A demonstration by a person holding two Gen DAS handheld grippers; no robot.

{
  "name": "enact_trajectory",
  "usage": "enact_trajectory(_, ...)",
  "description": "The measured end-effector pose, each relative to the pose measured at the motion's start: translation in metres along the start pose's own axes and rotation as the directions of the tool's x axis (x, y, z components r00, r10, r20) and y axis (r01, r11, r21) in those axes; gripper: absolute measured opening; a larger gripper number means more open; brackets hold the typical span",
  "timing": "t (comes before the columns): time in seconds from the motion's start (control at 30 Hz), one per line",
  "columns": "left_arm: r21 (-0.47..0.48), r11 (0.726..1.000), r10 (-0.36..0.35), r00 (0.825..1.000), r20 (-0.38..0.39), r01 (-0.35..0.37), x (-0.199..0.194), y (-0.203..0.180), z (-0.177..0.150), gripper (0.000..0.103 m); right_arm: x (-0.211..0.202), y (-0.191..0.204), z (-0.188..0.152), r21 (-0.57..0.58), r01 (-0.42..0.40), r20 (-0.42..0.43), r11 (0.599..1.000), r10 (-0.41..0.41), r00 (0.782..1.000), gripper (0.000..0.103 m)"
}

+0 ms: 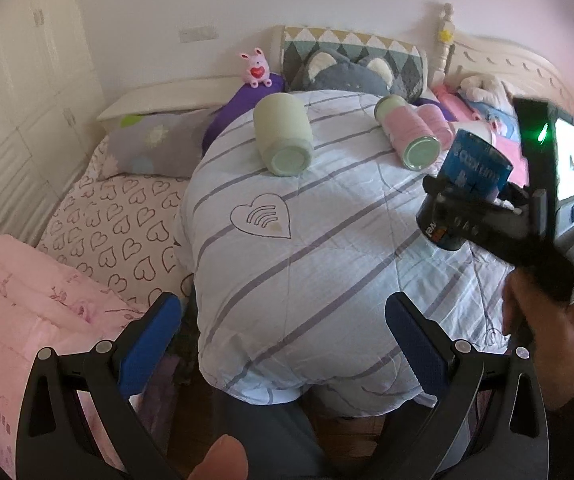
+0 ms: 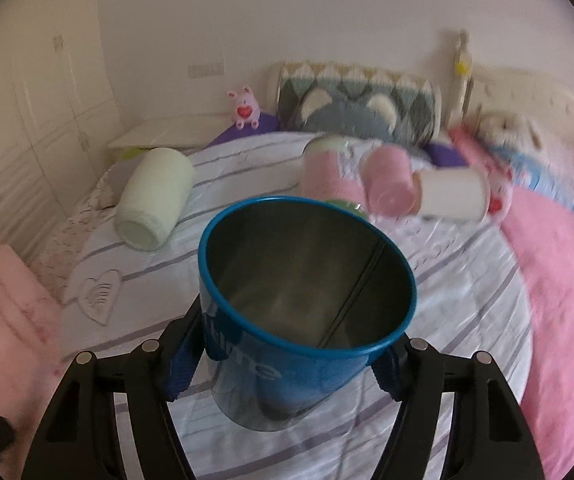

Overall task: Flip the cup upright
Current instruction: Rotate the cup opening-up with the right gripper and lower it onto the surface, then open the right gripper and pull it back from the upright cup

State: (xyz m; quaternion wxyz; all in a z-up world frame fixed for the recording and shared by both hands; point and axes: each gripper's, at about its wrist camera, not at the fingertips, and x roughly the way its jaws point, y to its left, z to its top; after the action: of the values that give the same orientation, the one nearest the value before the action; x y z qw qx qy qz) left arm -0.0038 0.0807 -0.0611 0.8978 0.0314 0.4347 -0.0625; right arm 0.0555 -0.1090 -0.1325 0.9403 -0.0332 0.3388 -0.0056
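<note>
My right gripper (image 2: 287, 364) is shut on a blue metal cup (image 2: 307, 280), held above the striped duvet (image 2: 467, 320) with its open mouth tilted up and away. The left wrist view shows that same cup (image 1: 475, 164) in the right gripper (image 1: 483, 208) at the right, off the bed. My left gripper (image 1: 283, 344) is open and empty, low over the near end of the duvet (image 1: 307, 248).
On the duvet lie a pale green cup (image 1: 283, 136), a pink and green cup (image 1: 407, 136), a pink cup (image 2: 389, 186) and a white cup (image 2: 453, 196), all on their sides. Pillows, plush toys and a headboard are behind. A folded pink blanket (image 1: 27, 312) lies left.
</note>
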Motion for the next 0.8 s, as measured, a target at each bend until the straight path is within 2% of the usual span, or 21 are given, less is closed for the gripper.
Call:
enact_trajectory(0.1,-0.004,1.0,0.008,1.0,-0.003,-0.009,-0.001,-0.003,-0.001,0.103,0.014,0.002,-0.01,-0.035,0.003,-0.029,0.999,-0.004,1.0,0.071)
enact_trajectory(0.27,0.004,1.0,0.014,1.0,-0.003,-0.014,-0.005,-0.01,-0.003,0.103,0.01,0.007,-0.01,-0.075,-0.01,0.003,0.997,0.01,1.0,0.071)
enact_trajectory(0.3,0.007,1.0,0.014,1.0,-0.001,-0.014,-0.006,-0.012,-0.003,0.103,0.01,0.007,-0.009,-0.078,-0.02,0.0,0.997,0.02,1.0,0.074)
enact_trajectory(0.33,0.007,1.0,0.014,1.0,0.0,-0.014,-0.006,-0.013,-0.002,0.103,0.01,0.007,-0.009,-0.083,-0.028,-0.004,0.996,0.028,1.0,0.085)
enact_trajectory(0.43,0.012,1.0,0.014,1.0,0.004,-0.014,-0.01,-0.018,-0.002,0.103,0.007,0.004,-0.01,-0.065,-0.066,-0.002,0.996,0.066,0.998,0.087)
enact_trajectory(0.5,0.014,1.0,0.012,1.0,0.007,-0.012,-0.012,-0.021,-0.002,0.103,0.004,0.003,-0.011,-0.056,-0.081,0.001,0.995,0.082,0.997,0.103)
enact_trajectory(0.8,0.011,1.0,0.016,0.999,0.04,-0.017,-0.031,-0.031,0.001,0.103,-0.039,-0.019,-0.006,0.027,-0.161,0.07,0.987,0.159,0.985,0.103)
